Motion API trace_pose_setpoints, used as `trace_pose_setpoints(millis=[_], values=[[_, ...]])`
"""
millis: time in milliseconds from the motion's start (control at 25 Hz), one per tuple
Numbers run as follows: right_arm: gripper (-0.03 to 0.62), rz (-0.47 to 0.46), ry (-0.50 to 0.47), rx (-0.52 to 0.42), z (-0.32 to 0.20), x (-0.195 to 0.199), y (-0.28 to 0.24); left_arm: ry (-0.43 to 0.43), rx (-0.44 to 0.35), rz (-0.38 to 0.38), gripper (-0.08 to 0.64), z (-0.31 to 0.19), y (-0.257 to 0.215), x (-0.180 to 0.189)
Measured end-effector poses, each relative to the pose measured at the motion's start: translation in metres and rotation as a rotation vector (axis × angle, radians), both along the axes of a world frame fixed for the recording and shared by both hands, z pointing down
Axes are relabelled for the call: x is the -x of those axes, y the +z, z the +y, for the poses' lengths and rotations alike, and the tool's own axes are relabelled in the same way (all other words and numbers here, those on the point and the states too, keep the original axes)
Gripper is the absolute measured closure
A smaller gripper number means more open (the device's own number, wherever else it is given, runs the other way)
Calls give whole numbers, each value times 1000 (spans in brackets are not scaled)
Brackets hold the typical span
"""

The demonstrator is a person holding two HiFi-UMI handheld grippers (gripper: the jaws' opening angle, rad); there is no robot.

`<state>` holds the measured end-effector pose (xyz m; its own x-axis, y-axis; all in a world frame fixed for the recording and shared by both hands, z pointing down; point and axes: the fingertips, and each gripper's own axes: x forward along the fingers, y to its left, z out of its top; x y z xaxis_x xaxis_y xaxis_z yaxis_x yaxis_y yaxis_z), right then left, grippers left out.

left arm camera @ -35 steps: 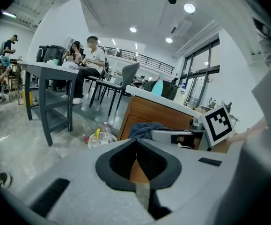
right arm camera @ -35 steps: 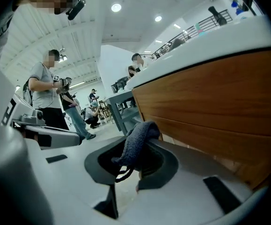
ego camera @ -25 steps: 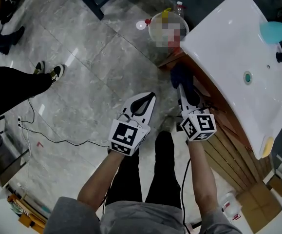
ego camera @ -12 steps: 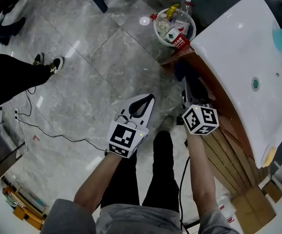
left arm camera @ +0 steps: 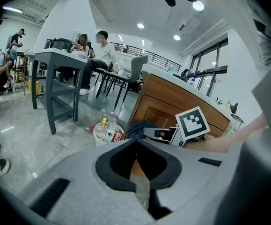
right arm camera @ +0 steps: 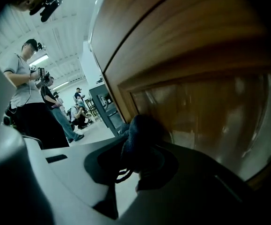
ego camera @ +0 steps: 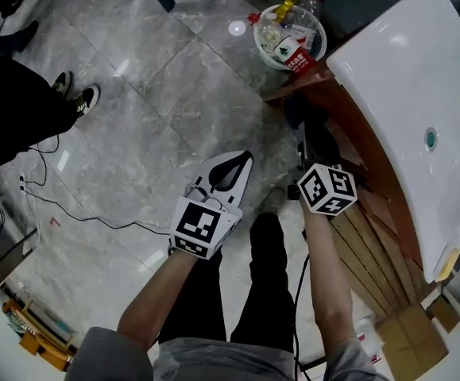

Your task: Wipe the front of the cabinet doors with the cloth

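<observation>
Right tongs (ego camera: 303,129): clenched on the dark blue cloth (ego camera: 298,109). The marker cube is to the right of the frame centre in the head view.
Cloth: bunched at the tips of the right tongs (right arm camera: 136,144). In the right gripper view the cloth (right arm camera: 142,132) lies against the wooden cabinet door (right arm camera: 205,102), at the lower left corner of its sunk panel.
Cabinet door: brown wood with a glossy panel. In the head view the cabinet (ego camera: 369,236) runs slanted along the right side, under the white washbasin (ego camera: 396,78).
Left tongs (ego camera: 248,157): clenched with nothing between them; in the left gripper view the tips (left arm camera: 136,141) meet. They are held over the grey tiled floor (ego camera: 150,94), apart from the cabinet, near the frame centre.
Waste basket (ego camera: 289,32): white and full of bottles and wrappers. It stands on the floor in the upper middle of the frame, just beside the cabinet end.
Cable (ego camera: 79,217): thin and black, it lies on the floor at the left.
Other person: a black trouser leg and a shoe (ego camera: 89,100) show at the upper left.
</observation>
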<state>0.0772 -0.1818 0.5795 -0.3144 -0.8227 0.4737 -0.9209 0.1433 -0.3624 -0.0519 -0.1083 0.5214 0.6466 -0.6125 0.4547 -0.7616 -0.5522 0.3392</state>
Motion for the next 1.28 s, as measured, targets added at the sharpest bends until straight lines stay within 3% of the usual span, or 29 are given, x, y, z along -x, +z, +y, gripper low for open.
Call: trace_pose_setpoints(millis=[560,1000,1280], values=[[534,-6,54,68,1,-5,78,28,-20,0,549,-10,35,3],[535,30,23,57,0,-6,107,19,-20,1,549,-7,55,6],[535,-8,23,115,13,-3,128,21,-22,0,549,0,54,10]])
